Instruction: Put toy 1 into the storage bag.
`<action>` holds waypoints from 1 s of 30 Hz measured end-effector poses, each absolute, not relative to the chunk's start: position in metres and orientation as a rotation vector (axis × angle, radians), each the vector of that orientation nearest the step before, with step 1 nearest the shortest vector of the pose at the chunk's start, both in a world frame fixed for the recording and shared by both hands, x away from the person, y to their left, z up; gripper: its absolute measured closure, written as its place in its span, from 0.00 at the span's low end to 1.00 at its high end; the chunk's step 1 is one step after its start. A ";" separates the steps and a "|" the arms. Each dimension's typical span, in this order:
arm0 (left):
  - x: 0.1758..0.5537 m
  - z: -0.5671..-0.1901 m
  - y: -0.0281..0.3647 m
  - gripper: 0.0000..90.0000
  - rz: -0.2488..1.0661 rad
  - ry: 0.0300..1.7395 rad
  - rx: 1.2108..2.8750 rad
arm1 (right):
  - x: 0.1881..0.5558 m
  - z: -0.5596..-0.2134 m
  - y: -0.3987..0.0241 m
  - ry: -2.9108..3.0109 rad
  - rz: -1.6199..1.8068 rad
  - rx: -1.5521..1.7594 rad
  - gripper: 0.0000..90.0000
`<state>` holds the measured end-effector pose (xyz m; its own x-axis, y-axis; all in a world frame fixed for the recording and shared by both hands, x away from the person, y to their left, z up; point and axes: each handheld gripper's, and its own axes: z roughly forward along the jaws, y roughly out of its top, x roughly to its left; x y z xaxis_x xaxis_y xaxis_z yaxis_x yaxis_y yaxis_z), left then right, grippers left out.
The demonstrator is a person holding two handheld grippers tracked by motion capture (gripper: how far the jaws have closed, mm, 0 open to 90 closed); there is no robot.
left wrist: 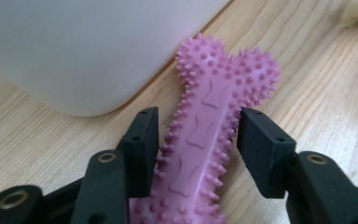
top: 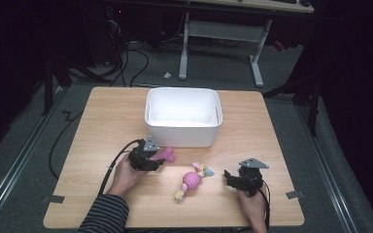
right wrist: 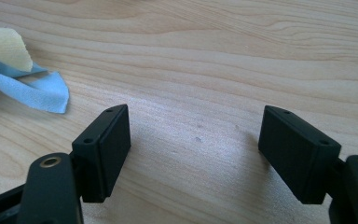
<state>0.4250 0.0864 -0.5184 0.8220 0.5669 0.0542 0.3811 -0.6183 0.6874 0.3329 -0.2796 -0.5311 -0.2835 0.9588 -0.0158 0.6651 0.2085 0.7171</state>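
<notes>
White bin [top: 183, 127]: stands at centre frame in the high view, on the far half of the wooden table [top: 102, 116]. Its interior shows plain white walls and floor; no contents are visible. In the left gripper view its rounded wall fills the upper left of the frame.

Pink spiked bone toy [left wrist: 205, 130]: lies flat on the table just in front of the bin's near left corner. In the left gripper view its knobbed end sits right beside the bin wall at upper centre; whether the two touch cannot be told.

Left gripper [left wrist: 198, 140]: at left of centre in the high view. Its jaws sit either side of the bone's shaft and are clamped on it, both pads meeting the spikes.

Right gripper [right wrist: 193, 154]: at lower right in the high view, low over bare wood. Its jaws stand wide apart with nothing between them.

Striped fabric toy [top: 191, 181]: lies at lower centre in the high view, between the two grippers and clear of both. Its blue and yellow cloth tails show at the upper left of the right gripper view.
</notes>
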 end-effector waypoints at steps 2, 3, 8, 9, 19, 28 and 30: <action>0.425 -0.518 0.087 0.56 0.342 0.685 2.308 | 0.333 -0.531 -0.280 2.025 0.842 1.504 0.28; 0.425 -0.518 0.087 0.57 0.341 0.684 2.308 | 0.333 -0.531 -0.280 2.025 0.842 1.503 0.28; 0.420 -0.517 0.085 0.62 0.354 0.650 2.325 | 0.333 -0.531 -0.280 2.025 0.842 1.503 0.28; 0.420 -0.517 0.085 0.63 0.354 0.650 2.325 | 0.333 -0.531 -0.280 2.025 0.842 1.503 0.28; 0.416 -0.512 0.085 0.66 0.351 0.629 2.317 | 0.333 -0.531 -0.280 2.026 0.842 1.503 0.28; 0.408 -0.508 0.089 0.67 0.343 0.629 2.299 | 0.333 -0.531 -0.279 2.026 0.842 1.503 0.28; 0.406 -0.506 0.091 0.67 0.343 0.633 2.290 | 0.333 -0.531 -0.279 2.026 0.842 1.503 0.28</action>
<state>0.4059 0.0915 -0.5056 0.8439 0.5333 0.0591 0.3404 -0.6173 0.7093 0.3328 -0.2795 -0.5311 -0.2838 0.9587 -0.0160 0.6651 0.2089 0.7170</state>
